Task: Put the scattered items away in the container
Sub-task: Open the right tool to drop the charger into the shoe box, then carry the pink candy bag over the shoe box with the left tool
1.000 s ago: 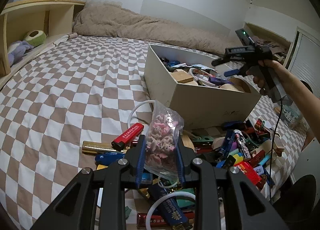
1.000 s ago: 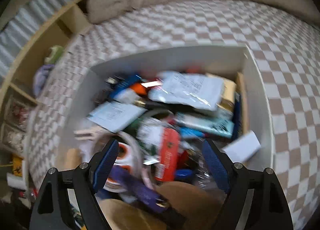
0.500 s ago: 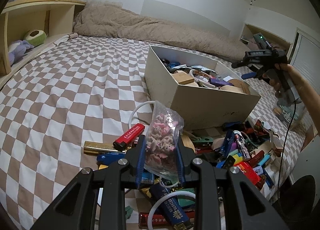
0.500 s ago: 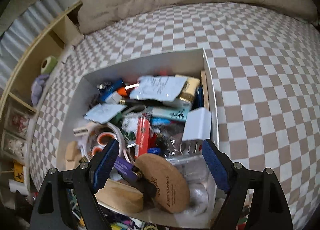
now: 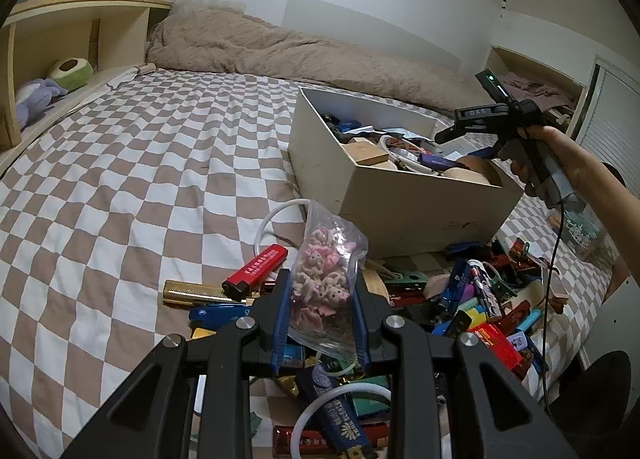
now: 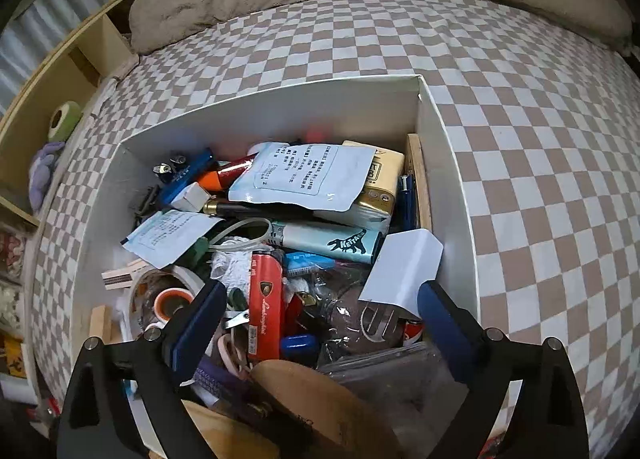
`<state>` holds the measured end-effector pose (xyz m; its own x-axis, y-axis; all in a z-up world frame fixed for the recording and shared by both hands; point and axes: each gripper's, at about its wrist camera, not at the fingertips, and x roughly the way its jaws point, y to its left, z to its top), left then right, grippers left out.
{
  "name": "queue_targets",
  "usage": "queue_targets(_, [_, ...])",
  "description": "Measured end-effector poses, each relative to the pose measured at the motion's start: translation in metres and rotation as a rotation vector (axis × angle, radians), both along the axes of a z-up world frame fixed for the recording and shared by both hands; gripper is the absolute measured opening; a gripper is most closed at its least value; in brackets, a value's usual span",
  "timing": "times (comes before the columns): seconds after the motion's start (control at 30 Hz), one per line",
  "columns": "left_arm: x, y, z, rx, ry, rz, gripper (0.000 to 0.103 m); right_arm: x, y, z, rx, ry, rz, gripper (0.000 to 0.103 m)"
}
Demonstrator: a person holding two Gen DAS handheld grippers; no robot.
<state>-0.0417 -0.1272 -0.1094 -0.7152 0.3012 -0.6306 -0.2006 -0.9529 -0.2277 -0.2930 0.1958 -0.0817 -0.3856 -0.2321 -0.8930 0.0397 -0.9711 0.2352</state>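
Bed: a brown-and-white checkered bedspread (image 5: 132,179) carries everything, with a tan blanket (image 5: 280,51) bunched at the far end.
Box: my white box (image 5: 400,199) sits on the bedspread, crowded with small goods.
Pile: loose items (image 5: 480,299) lie scattered just in front of the box, a red lighter (image 5: 256,271) among them.
Left gripper (image 5: 320,323): my jaws pinch a clear bag of pink toys (image 5: 326,287), held above the pile.
Right gripper (image 6: 320,323): my jaws stand wide apart, holding nothing, above the box (image 6: 460,199).

Right gripper (image 6: 318,313) spread wide, seemingly empty, above crammed white box (image 6: 448,163), checkered bedspread (image 6: 540,139)
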Motion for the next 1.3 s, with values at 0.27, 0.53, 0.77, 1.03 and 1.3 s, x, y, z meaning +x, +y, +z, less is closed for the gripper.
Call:
queue_targets(0.27, [0.001,0.002,0.008,0.017,0.022,0.006,0.027,0.045,0.028,0.035,-0.117,0.13,0.0,0.097])
queue_targets(0.53, [0.0,0.018,0.016,0.023,0.032,-0.01,0.027,0.131,0.048,0.055,-0.105,0.4,0.05,0.097])
queue_targets(0.77, [-0.006,0.035,0.026,0.033,0.045,-0.013,0.027,0.176,0.061,0.042,-0.093,0.497,0.061,0.103])
queue_targets(1.03, [-0.029,0.051,0.047,0.043,0.087,-0.003,0.027,0.203,0.064,0.038,-0.056,0.599,0.06,0.103])
queue_targets(1.3, [-0.088,0.064,0.071,0.055,0.09,-0.006,0.027,0.215,0.074,0.033,-0.055,0.626,0.053,0.103])
